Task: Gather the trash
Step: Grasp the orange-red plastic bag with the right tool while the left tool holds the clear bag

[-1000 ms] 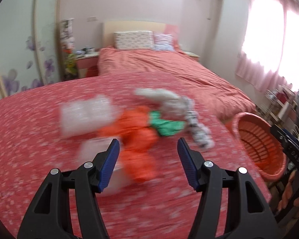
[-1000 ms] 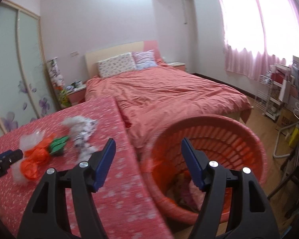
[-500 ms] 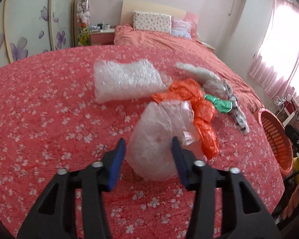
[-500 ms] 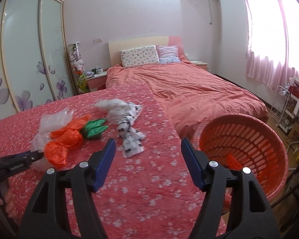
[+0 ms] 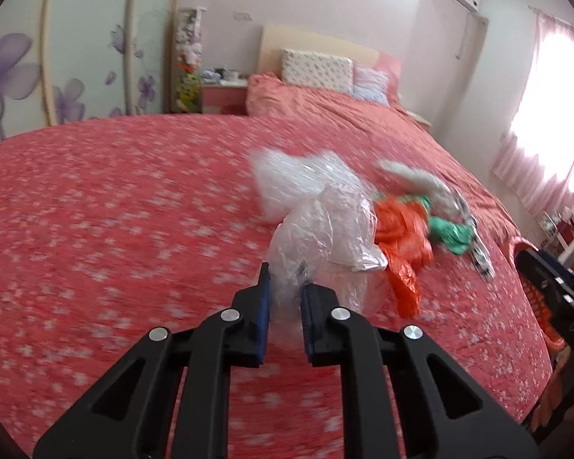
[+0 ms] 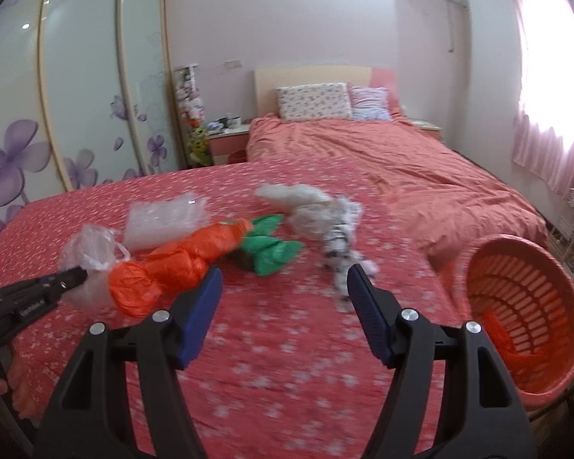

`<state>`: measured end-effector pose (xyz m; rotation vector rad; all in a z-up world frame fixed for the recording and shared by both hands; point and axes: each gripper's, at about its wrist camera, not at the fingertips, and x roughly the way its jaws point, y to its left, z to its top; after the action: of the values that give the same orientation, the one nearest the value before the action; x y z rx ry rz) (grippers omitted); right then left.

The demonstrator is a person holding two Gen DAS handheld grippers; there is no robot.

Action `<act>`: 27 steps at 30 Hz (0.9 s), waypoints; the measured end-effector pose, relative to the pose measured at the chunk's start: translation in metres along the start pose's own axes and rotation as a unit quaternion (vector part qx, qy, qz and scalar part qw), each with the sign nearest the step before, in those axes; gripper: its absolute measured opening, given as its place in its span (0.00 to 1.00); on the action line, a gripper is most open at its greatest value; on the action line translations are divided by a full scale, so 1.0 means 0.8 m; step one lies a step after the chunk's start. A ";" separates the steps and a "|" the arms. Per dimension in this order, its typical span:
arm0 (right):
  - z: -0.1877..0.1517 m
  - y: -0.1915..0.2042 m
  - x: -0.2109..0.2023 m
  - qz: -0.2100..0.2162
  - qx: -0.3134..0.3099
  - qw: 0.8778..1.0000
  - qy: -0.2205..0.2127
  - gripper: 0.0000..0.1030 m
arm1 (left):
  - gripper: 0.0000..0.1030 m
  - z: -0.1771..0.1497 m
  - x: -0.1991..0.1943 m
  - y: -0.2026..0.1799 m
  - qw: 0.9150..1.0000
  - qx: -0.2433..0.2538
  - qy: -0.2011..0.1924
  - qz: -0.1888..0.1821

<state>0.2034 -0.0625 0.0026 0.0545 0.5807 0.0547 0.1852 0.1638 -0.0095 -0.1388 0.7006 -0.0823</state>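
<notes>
With its blue-padded jaws nearly closed on a crumpled clear plastic bag (image 5: 325,229), the left gripper (image 5: 285,317) has the pickup step in hand on the red flowered tablecloth (image 5: 114,229). The right gripper (image 6: 285,306) hangs wide open and empty, near the crumpled orange plastic bag (image 6: 172,264). Next move, as I judge it: carry the clear bag right to the orange slatted plastic basket (image 6: 524,306) and let go.

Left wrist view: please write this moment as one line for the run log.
left tongs: shut on clear plastic bag | right tongs: open, empty | orange basket: at table's right | orange bag, green bag: on table
</notes>
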 end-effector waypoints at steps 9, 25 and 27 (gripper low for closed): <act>0.007 0.075 0.035 0.052 -0.013 0.998 0.024 0.58 | 0.14 0.017 -0.035 0.057 0.997 -0.036 -0.044 0.052; 0.005 0.080 0.016 0.040 -0.023 0.999 0.017 0.58 | 0.14 0.074 -0.074 0.022 0.997 -0.023 -0.073 -0.004; 0.008 0.066 0.007 0.030 -0.018 0.999 0.011 0.58 | 0.14 0.077 -0.077 0.000 0.997 -0.003 -0.082 -0.005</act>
<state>0.2099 -0.0094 0.0085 0.0369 0.5997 0.1239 0.1782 0.1775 0.0761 -0.1537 0.5361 -0.0766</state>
